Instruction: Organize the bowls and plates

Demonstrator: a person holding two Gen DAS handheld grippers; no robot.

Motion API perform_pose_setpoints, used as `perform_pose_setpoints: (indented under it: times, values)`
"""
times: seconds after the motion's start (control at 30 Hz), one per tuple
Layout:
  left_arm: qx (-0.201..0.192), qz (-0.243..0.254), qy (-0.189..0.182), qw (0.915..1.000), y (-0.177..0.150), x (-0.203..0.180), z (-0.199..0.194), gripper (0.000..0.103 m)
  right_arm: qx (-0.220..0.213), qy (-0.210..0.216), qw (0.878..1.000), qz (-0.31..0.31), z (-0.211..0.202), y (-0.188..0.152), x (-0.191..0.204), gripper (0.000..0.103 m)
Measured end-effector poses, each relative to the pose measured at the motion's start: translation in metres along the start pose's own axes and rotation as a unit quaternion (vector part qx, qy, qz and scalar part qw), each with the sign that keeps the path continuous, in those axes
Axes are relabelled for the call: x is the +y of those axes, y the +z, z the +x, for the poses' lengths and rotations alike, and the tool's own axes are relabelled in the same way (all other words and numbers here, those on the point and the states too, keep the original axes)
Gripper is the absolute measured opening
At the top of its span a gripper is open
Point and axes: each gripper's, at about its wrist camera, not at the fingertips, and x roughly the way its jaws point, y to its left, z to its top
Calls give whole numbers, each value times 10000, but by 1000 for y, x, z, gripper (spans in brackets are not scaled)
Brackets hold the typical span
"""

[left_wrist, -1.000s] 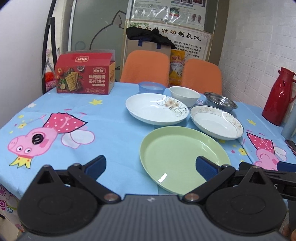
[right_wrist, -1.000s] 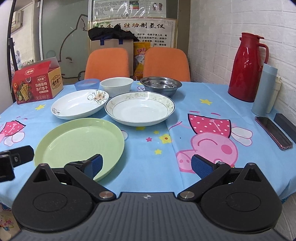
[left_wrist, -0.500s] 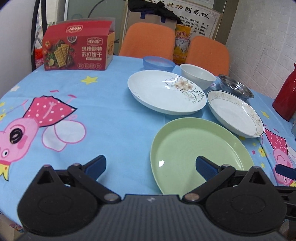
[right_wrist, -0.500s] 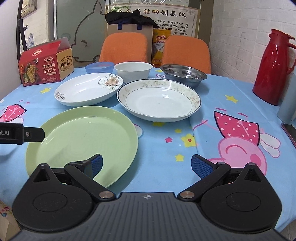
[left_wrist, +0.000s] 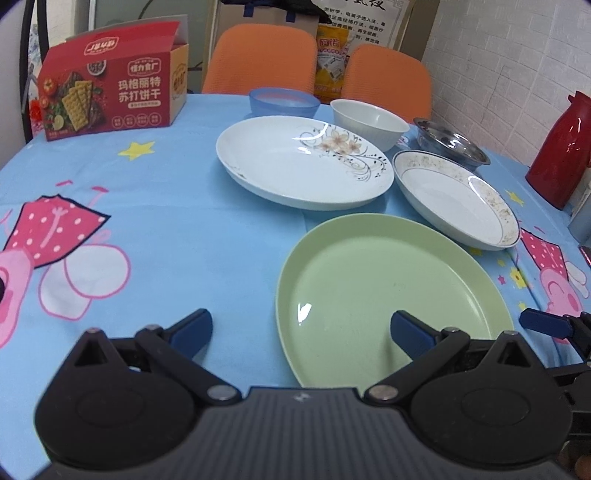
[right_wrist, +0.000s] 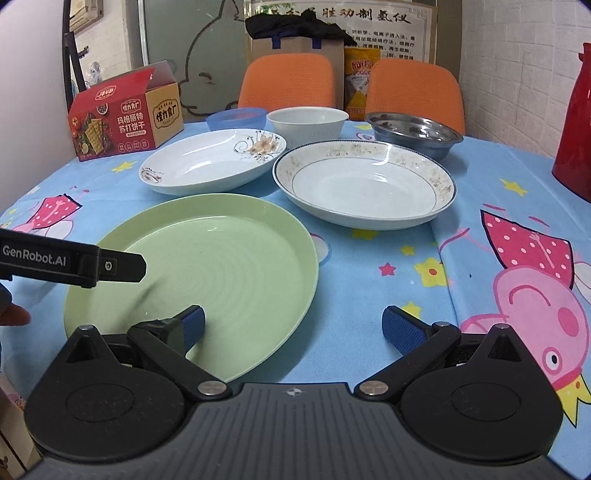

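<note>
Along the far edge of the table [left_wrist: 192, 229] we see a red cracker box [left_wrist: 110, 92] toward the left corner, with two orange chairs [left_wrist: 258, 55] behind that edge. A red thermos [left_wrist: 561, 147] stands at the right edge against the white brick wall. Behind the chairs sit a brown paper bag [right_wrist: 295, 48] with dark cloth on top and a yellow snack packet [right_wrist: 360, 77]. The tablecloth is blue, printed with pink cartoon pigs and stars.

The box front carries Chinese characters reading 玛格丽特 苏打饼干. A wall poster [right_wrist: 365, 18] bears more characters, too small for us to read surely. The left tool's side reads "GenRobot.AI" in the right wrist view.

The green plate [left_wrist: 384, 280] lies nearest the near edge, plain and glossy. Beyond it are a white plate with a flower print [left_wrist: 303, 162] and, to its right, a white dish with a speckled gold and blue rim [left_wrist: 458, 199], the two just beside each other. Nearer the far edge stand a blue bowl [left_wrist: 282, 99], a white bowl [left_wrist: 369, 118] and a steel bowl [left_wrist: 450, 142].

Our left tool [left_wrist: 299, 325] is spread wide, its right finger over the green plate, gripping nothing. Our right tool [right_wrist: 291, 325] is likewise spread wide, its left finger over the same plate, empty.
</note>
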Motion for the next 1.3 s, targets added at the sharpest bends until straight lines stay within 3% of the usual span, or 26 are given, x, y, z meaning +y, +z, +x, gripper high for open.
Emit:
perform_pose_setpoints:
  times: [0.07, 0.23, 0.3, 0.33, 0.4, 0.43, 0.47, 0.6, 0.77, 1.13, 1.3]
  values:
    - [29, 2, -92, 10000, 2, 0, 1, 100, -133, 73, 9999, -53, -3, 2, 1, 103]
    - [19, 273, -20, 9996, 1, -10, 6, 95, 5, 117, 9998, -151, 7, 3, 4, 103]
    - [-25, 478, 78, 9988, -1, -16, 6, 79, -45, 128, 9998, -132, 7, 3, 5, 103]
    - [-47, 600, 132, 9981, -2, -19, 7, 76, -63, 152, 9998, -136, 7, 3, 6, 103]
    - [-134, 657, 39, 9977, -4, -20, 5, 63, -121, 178, 9997, -152, 6, 2, 8, 103]
    - [-168, 675, 41, 9976, -5, -21, 4, 60, -164, 217, 9995, -150, 5, 1, 9, 103]
    - [-194, 678, 102, 9975, -6, -22, 4, 58, -204, 221, 9994, -144, 4, 1, 11, 95]
    - [-259, 546, 163, 9980, -8, -22, 2, 53, -262, 93, 9996, -54, 3, -2, 15, 94]
    - [-265, 311, 205, 9990, -11, -14, -9, 51, -311, 28, 9994, -161, -5, 0, 29, 94]
    - [-463, -116, 885, 9949, -13, 43, -50, 50, -474, 745, 9950, -460, 0, 15, 88, 94]
    - [-403, -182, 914, 9948, -15, 56, -47, 50, -362, 761, 9947, -581, 7, 14, 100, 95]
